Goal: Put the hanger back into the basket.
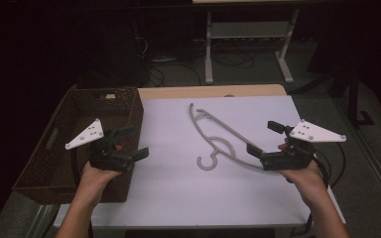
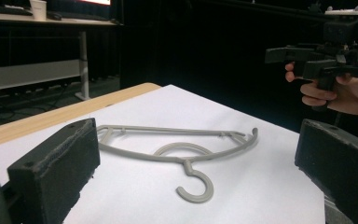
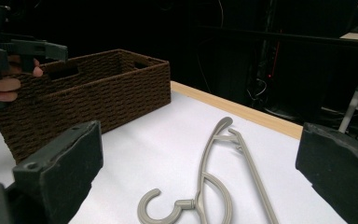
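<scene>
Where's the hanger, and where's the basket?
Hanger (image 1: 209,163): high view, on its hook.
Basket (image 3: 107,88): right gripper view, on its woven side wall.

Room dim, far walls black. White-topped table with pale wooden edge (image 1: 213,91) stands on grey floor (image 1: 248,69). Behind it, a white metal desk frame with two splayed legs (image 1: 209,54); dark cables (image 1: 154,67) loop on the floor beside it. Second light-wood desk (image 2: 42,21) carries a white paper cup (image 2: 38,8).
</scene>
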